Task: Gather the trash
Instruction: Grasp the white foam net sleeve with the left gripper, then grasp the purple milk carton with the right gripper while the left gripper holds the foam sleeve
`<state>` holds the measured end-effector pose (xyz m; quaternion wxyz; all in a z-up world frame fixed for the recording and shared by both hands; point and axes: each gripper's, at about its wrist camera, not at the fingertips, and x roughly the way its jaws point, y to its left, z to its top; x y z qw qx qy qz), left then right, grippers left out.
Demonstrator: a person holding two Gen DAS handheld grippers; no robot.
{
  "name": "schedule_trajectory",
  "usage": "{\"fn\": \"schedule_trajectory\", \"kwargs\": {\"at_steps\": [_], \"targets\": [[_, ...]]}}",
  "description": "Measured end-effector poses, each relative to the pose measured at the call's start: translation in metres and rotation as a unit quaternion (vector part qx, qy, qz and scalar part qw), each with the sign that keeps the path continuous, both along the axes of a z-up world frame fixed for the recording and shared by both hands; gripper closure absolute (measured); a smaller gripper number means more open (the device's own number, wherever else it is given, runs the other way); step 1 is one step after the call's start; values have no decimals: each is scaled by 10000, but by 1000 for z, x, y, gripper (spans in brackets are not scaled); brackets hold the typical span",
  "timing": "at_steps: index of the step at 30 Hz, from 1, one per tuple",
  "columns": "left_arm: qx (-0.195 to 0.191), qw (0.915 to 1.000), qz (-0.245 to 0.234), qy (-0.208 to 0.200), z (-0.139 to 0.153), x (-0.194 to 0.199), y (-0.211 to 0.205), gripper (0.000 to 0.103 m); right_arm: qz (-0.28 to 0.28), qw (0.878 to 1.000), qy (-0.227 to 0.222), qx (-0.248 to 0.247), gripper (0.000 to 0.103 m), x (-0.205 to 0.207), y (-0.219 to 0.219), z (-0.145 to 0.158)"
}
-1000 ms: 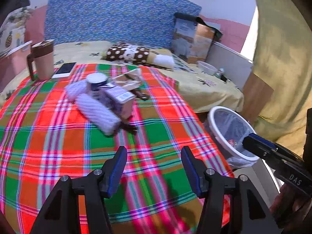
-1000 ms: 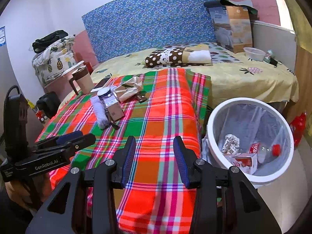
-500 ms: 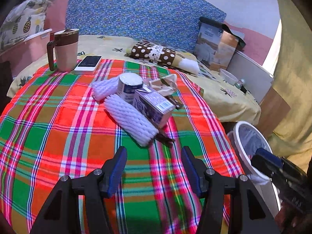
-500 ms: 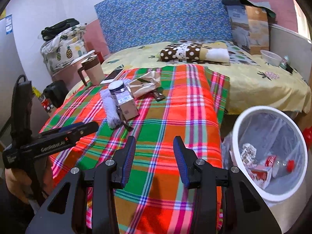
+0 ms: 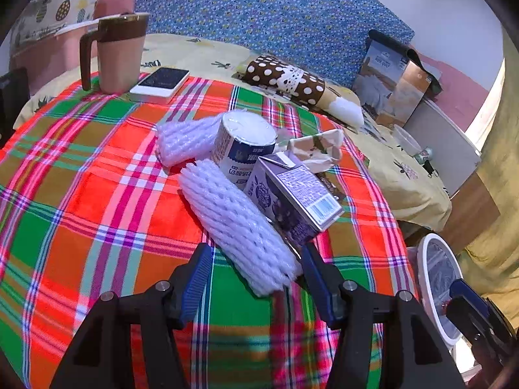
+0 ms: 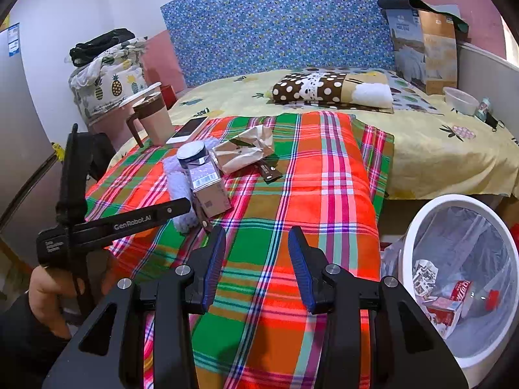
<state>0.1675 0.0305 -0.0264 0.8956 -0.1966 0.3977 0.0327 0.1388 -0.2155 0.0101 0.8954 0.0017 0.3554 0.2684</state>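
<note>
A pile of trash lies on the plaid blanket (image 5: 97,194): a long white foam net (image 5: 236,223), a second foam net (image 5: 185,139), a round tub (image 5: 243,149), a purple carton (image 5: 292,201) and a crumpled paper wrapper (image 5: 318,149). My left gripper (image 5: 258,275) is open, and the near end of the long foam net reaches between its fingertips without the pads pressing it. My right gripper (image 6: 258,256) hangs open over bare blanket with nothing between its fingers. The white trash bin (image 6: 408,243), lined with a bag and holding several scraps, stands on the floor at the right.
A brown-lidded mug (image 5: 120,55) and a phone (image 5: 162,81) sit at the blanket's far left. A dotted pillow (image 5: 285,81), a cardboard box (image 5: 395,87) and a clear bowl (image 6: 460,100) lie further back on the yellow sheet. A person's hand (image 6: 42,291) holds the left gripper.
My left gripper has moved in toward the trash pile and lower, so the long foam net's end now lies between its fingertips. My right gripper has drifted slightly left, away from the bin.
</note>
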Motion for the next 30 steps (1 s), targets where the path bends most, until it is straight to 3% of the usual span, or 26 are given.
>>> {"fn": "schedule_trajectory", "kwargs": {"at_steps": [2, 4, 7, 9, 23, 26, 30], "targets": [[-21, 10000, -1, 50, -5, 4, 1, 46, 9, 10000, 31, -19, 61, 2, 2, -2], [-1, 9999, -75, 81, -8, 6, 1, 62, 49, 10000, 57, -21, 61, 5, 5, -3], [104, 9996, -269, 58, -9, 4, -1, 77, 127, 9999, 85, -48, 61, 9, 10, -4], [96, 9993, -363, 26, -7, -1, 2, 79, 185, 9998, 91, -67, 61, 11, 14, -4], [168, 9984, -541, -63, 0, -33, 34, 81, 796, 9959, 21, -428, 60, 34, 71, -9], [127, 9984, -553, -53, -2, -35, 40, 81, 880, 9946, 63, -548, 36, 41, 80, -14], [53, 9984, -556, -31, -5, -34, 46, 81, 946, 9935, 55, -634, 36, 48, 89, -17]]}}
